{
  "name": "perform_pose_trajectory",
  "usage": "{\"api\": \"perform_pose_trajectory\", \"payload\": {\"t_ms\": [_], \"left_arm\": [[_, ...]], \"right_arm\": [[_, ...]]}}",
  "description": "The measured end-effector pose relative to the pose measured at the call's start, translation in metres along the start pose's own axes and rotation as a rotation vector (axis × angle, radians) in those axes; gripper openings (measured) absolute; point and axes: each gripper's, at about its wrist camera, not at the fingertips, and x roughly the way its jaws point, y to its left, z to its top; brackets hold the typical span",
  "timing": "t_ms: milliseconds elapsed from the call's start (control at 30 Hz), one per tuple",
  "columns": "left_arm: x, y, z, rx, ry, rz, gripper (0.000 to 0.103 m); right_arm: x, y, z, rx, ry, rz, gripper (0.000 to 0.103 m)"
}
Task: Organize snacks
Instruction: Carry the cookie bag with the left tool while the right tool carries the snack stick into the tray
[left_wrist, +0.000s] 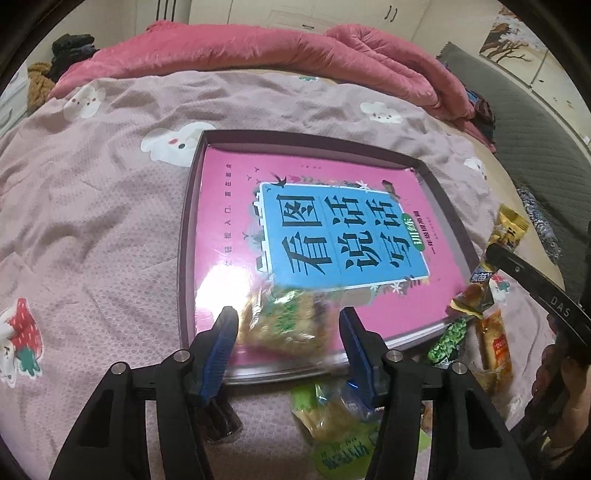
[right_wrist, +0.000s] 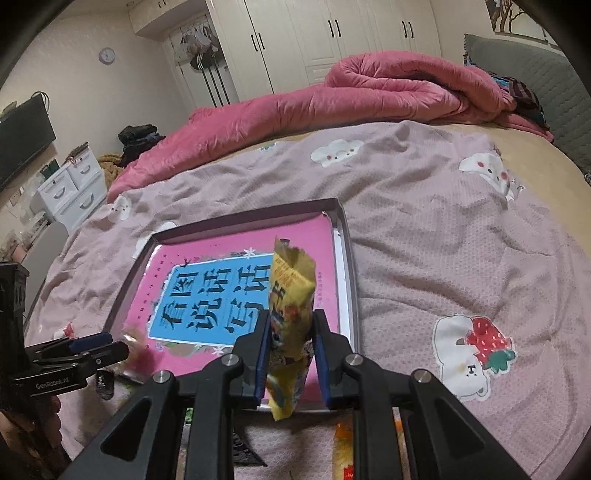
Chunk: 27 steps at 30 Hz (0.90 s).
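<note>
A shallow dark tray (left_wrist: 188, 221) (right_wrist: 347, 258) lies on the bed with a pink and blue book (left_wrist: 332, 229) (right_wrist: 207, 295) filling it. My left gripper (left_wrist: 290, 325) (right_wrist: 110, 345) hangs over the tray's near edge, its blue pads against both sides of a blurred green-and-tan snack packet (left_wrist: 288, 310). My right gripper (right_wrist: 290, 332) is shut on a tall yellow snack packet (right_wrist: 291, 291) (left_wrist: 511, 225), held upright over the tray's near right part. Loose snack packets (left_wrist: 491, 332) lie by the tray's right corner, and a green one (left_wrist: 332, 417) lies under my left gripper.
The bed is spread with a mauve sheet (right_wrist: 443, 240) printed with white animals. A rolled pink quilt (left_wrist: 258, 51) (right_wrist: 388, 85) runs along the far side. White drawers (right_wrist: 74, 192) and wardrobes (right_wrist: 332, 37) stand beyond the bed. A grey headboard (left_wrist: 535, 122) rises at right.
</note>
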Motion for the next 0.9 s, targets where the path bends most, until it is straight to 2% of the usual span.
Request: {"api": "perform_pose_trajectory", "payload": {"t_ms": [367, 733, 900], "left_arm": [[0.009, 0.005, -0.001, -0.018, 0.012, -0.011, 0.058], [0.002, 0.004, -0.008, -0.012, 0.006, -0.018, 0.058], [-0.004, 0.006, -0.01, -0.025, 0.003, -0.026, 0.059]], "right_arm": [[0.04, 0.007, -0.01, -0.053, 0.087, -0.063, 0.022], [0.029, -0.007, -0.017, 0.003, 0.08, -0.06, 0.023], [0.023, -0.013, -0.019, 0.032, 0.07, -0.047, 0.027]]}}
